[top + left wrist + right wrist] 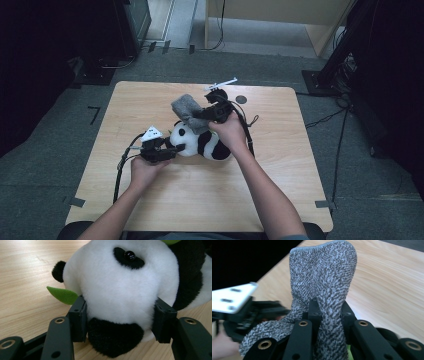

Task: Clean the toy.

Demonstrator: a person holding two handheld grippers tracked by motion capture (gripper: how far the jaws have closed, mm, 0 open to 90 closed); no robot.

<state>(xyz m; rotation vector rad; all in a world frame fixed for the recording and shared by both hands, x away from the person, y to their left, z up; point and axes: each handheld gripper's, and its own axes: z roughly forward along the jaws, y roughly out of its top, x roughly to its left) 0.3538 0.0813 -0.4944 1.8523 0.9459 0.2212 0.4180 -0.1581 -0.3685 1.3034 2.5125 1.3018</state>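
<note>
Panda plush (200, 142) lying on desk (280, 190), head clamped by left gripper (167, 150) | grey sock (187, 111) pinched in right gripper (204, 114), raised above panda | judged: sock not yet on panda; dressing remains.

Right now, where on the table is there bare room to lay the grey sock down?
Bare wood lies along the near edge of the table, and at the far-left corner. It is crowded mid-table: the panda in the left tool, the sock in the right tool.

Soft even overhead light, dim surroundings, slight close-up blur.
</note>
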